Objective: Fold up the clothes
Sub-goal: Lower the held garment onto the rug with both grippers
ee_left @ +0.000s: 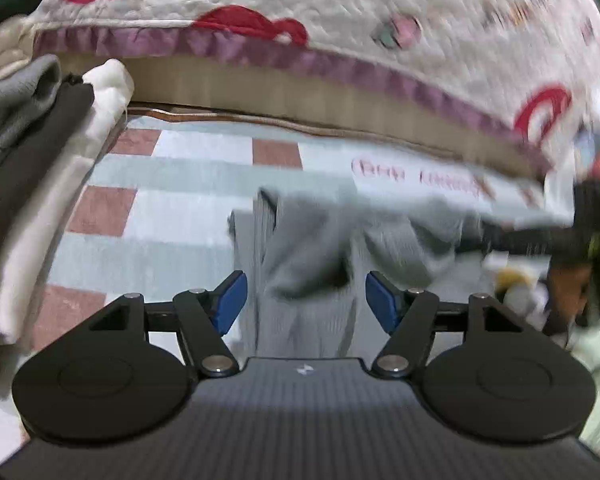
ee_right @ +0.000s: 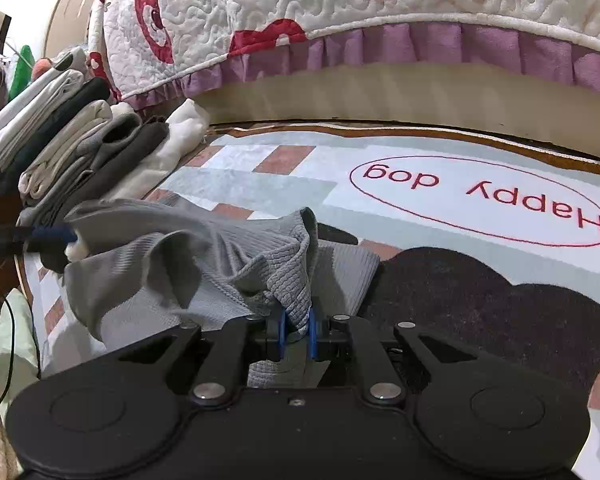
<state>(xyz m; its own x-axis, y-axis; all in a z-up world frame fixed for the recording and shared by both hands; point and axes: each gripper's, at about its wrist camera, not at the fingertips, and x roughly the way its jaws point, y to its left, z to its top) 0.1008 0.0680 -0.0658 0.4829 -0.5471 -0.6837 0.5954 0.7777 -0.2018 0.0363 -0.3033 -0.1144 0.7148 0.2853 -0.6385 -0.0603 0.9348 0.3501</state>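
My right tool (ee_right: 296,334) clenched the grey garment (ee_right: 228,264), which stretched leftward toward my spread, empty left tool (ee_left: 302,300).

1. Lying on the rug (ee_right: 260,184), before the bed (ee_right: 380,92): the garment (ee_right: 220,264).
2. Sitting left of it, against the bed: the stack of folded clothes (ee_right: 60,148).
3. Lying right of it: a mat (ee_right: 480,304).

The checked rug (ee_right: 260,178) is lying flat beside the bed base, bearing a "Happy dog" oval. A grey garment (ee_right: 204,264) is resting crumpled on it. A stack of folded clothes (ee_right: 72,148) is sitting at its left edge.
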